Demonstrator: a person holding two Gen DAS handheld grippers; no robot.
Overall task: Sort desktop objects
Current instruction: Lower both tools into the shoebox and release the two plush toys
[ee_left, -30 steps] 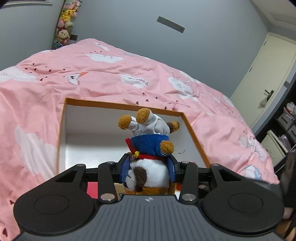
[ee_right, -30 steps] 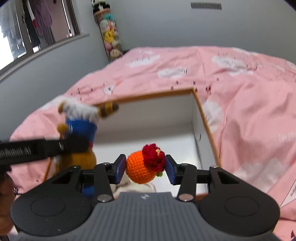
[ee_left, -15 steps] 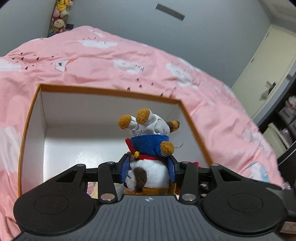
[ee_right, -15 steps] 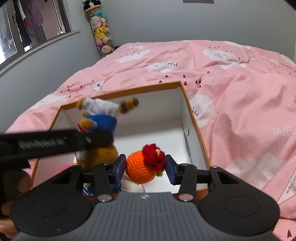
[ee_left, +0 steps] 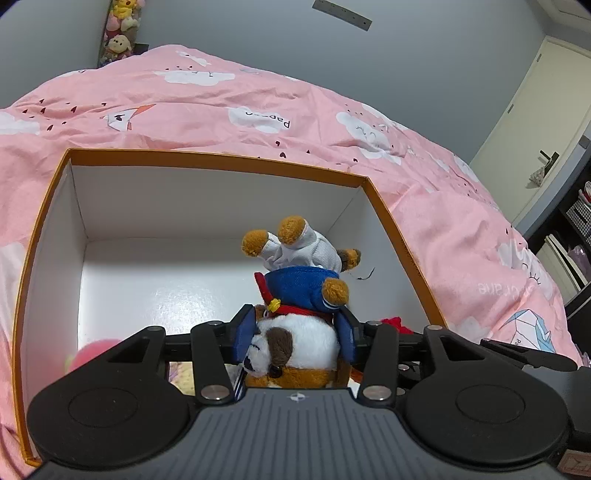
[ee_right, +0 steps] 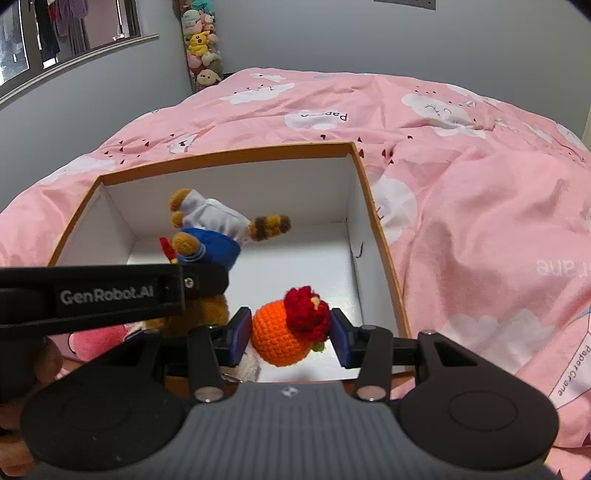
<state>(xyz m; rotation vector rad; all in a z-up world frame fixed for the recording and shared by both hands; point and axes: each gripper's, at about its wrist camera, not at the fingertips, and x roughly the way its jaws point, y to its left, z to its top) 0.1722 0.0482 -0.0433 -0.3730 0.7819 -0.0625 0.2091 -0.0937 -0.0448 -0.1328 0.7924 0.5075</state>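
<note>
A plush dog [ee_left: 295,288] in a blue top and white trousers hangs head down between the blue pads of my left gripper [ee_left: 295,326]. Its jaws are opening, and the pads still touch the dog's head. It is over the near part of an orange-rimmed white box [ee_left: 221,160]. In the right wrist view the dog [ee_right: 210,236] shows behind the left gripper's black finger [ee_right: 110,291]. My right gripper [ee_right: 290,328] is shut on an orange crocheted ball with a red flower [ee_right: 277,332], above the near right part of the box [ee_right: 229,155].
The box lies on a bed with a pink cloud-print duvet [ee_left: 332,122]. A pink soft thing [ee_right: 99,339] sits in the box's near left corner. Stuffed toys [ee_right: 201,48] hang at the far wall, a window [ee_right: 74,33] is at left, and a door [ee_left: 535,122] and shelves are at right.
My left gripper has come forward and down over the box with the dog, and its pads now stand a little wider. The right gripper kept the ball.
</note>
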